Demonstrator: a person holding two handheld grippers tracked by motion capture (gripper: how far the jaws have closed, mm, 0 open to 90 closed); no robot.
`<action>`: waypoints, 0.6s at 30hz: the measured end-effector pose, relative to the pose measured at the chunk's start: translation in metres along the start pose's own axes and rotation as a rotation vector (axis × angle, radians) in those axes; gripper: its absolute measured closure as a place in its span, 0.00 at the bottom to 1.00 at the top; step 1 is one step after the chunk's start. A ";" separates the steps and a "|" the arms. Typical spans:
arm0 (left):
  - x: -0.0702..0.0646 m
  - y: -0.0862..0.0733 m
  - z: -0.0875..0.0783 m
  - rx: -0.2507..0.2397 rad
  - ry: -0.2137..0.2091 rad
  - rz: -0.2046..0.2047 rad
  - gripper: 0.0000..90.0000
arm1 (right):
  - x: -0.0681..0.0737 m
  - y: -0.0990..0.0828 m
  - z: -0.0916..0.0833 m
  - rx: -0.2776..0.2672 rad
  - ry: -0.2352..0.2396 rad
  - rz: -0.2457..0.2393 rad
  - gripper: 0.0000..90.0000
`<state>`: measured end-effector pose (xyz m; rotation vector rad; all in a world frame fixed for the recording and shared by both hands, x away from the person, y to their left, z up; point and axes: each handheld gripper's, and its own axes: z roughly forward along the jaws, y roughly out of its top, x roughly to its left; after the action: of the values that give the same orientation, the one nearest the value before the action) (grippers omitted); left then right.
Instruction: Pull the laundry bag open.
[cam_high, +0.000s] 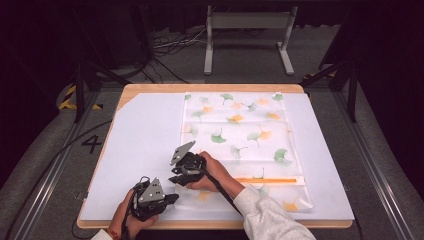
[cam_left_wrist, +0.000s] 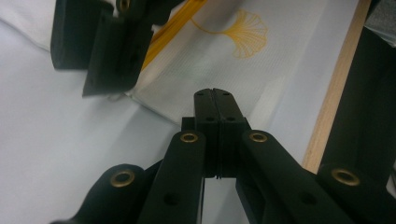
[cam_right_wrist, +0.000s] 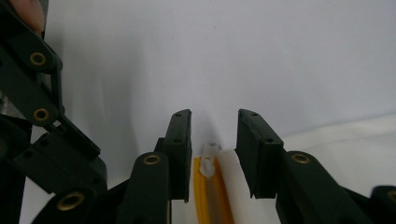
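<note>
A see-through bag (cam_high: 235, 135) printed with green and yellow ginkgo leaves lies flat on a white sheet (cam_high: 145, 135). An orange zip strip (cam_high: 265, 180) runs along its near end. My right gripper (cam_high: 174, 178) sits at the strip's left end. In the right gripper view it (cam_right_wrist: 214, 116) is open, with the white slider (cam_right_wrist: 208, 163) and the orange strip (cam_right_wrist: 205, 196) between its jaws, untouched. My left gripper (cam_high: 174, 198) lies low at the bag's near left corner. Its jaws (cam_left_wrist: 215, 95) are shut on the bag's edge (cam_left_wrist: 159, 105), below the right gripper's fingers (cam_left_wrist: 112, 56).
The white sheet covers a wooden table (cam_high: 150, 88) whose near edge (cam_left_wrist: 327, 116) runs just beside my left gripper. Past the table stand a metal frame (cam_high: 247, 22) and loose cables (cam_high: 170, 45) on the floor. A "4" (cam_high: 91, 144) is marked at left.
</note>
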<state>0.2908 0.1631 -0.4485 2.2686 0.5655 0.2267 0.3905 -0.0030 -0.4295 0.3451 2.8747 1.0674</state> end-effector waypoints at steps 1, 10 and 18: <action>-0.001 0.000 0.001 0.008 0.000 0.004 1.00 | 0.001 0.000 0.003 0.013 -0.002 -0.002 0.75; 0.000 -0.002 0.003 0.037 0.002 0.014 1.00 | 0.003 0.000 0.010 0.042 -0.014 -0.021 0.89; 0.000 -0.001 0.004 0.038 -0.002 0.010 1.00 | 0.005 0.002 0.003 0.028 -0.023 -0.039 0.95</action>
<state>0.2918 0.1619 -0.4520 2.3090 0.5615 0.2201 0.3861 0.0017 -0.4307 0.2987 2.8662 1.0111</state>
